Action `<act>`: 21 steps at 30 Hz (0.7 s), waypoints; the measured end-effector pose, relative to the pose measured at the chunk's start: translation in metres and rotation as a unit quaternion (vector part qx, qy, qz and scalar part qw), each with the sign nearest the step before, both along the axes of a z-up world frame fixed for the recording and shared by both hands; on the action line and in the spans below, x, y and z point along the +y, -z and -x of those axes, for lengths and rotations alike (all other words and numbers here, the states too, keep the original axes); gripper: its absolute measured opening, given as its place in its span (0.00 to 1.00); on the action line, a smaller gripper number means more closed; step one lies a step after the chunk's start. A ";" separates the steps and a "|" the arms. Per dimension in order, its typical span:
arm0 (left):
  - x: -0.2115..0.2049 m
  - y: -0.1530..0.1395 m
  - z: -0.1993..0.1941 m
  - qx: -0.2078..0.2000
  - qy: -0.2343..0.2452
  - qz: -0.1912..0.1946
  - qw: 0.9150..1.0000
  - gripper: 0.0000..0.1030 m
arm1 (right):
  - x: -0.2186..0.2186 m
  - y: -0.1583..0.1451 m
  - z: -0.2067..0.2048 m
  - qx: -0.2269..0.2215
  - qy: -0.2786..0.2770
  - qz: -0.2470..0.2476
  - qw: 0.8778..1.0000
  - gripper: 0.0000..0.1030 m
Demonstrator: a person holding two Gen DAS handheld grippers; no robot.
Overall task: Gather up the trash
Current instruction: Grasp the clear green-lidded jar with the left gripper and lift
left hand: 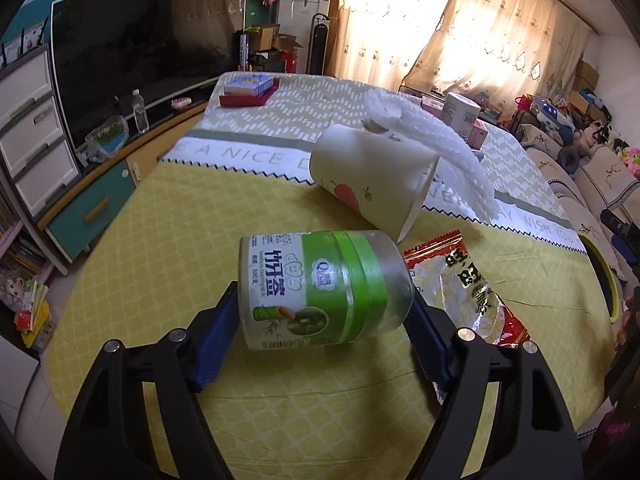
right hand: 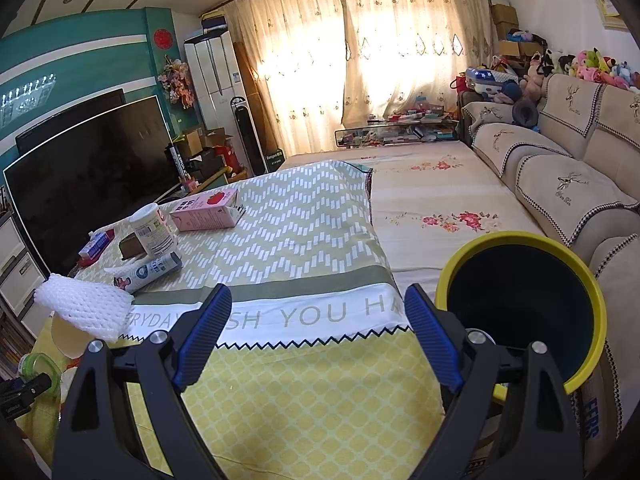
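From the left wrist, the left gripper [left hand: 326, 322] has its blue fingers [left hand: 218, 340] on either side of a clear jar with a green label [left hand: 320, 290], which lies on its side on the worktop [left hand: 160, 240]. The left pad meets the jar's base end; the right pad sits at the clear lid end, mostly hidden behind the jar, so whether it presses there cannot be told. A red snack wrapper [left hand: 460, 280] lies just right of the jar, its lower end cut off by the right finger. Beyond the jar a tipped paper cup [left hand: 372, 176] with white foam netting [left hand: 440, 148] spilling from its mouth blocks the far cloth. At the right edge a sliver of the yellow-rimmed bin [left hand: 604, 276] shows. Bare yellow cloth lies open to the jar's left and in front of it.

From the right wrist, the right gripper [right hand: 318, 336] hangs with its fingers wide apart, nothing between them, over bare cloth near the worktop's right edge. The yellow-rimmed bin [right hand: 588, 292] stands just right of that edge, its mouth open and its lower part cut off by the finger. At far left the foam netting [right hand: 86, 308] covers most of the paper cup [right hand: 66, 338], and the jar is only a green sliver [right hand: 36, 364] at the picture's edge.
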State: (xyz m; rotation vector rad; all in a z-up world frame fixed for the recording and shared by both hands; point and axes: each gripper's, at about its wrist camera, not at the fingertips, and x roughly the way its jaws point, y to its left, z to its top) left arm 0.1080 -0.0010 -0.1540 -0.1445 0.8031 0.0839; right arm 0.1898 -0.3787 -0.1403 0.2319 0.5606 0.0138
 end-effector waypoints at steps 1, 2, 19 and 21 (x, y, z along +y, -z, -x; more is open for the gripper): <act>-0.001 -0.004 0.001 -0.007 0.001 -0.009 1.000 0.74 | 0.000 0.000 0.000 0.000 0.000 0.000 1.000 0.81; -0.002 -0.006 0.002 -0.012 0.001 -0.013 1.000 0.74 | 0.001 0.000 0.000 0.001 0.000 -0.001 1.000 0.81; -0.026 -0.015 -0.016 -0.014 0.042 -0.007 0.999 0.68 | 0.003 0.000 0.000 -0.003 0.000 0.003 1.000 0.81; -0.027 -0.010 -0.018 -0.008 0.043 -0.009 0.999 0.68 | 0.003 0.000 0.000 -0.002 0.000 0.002 1.000 0.81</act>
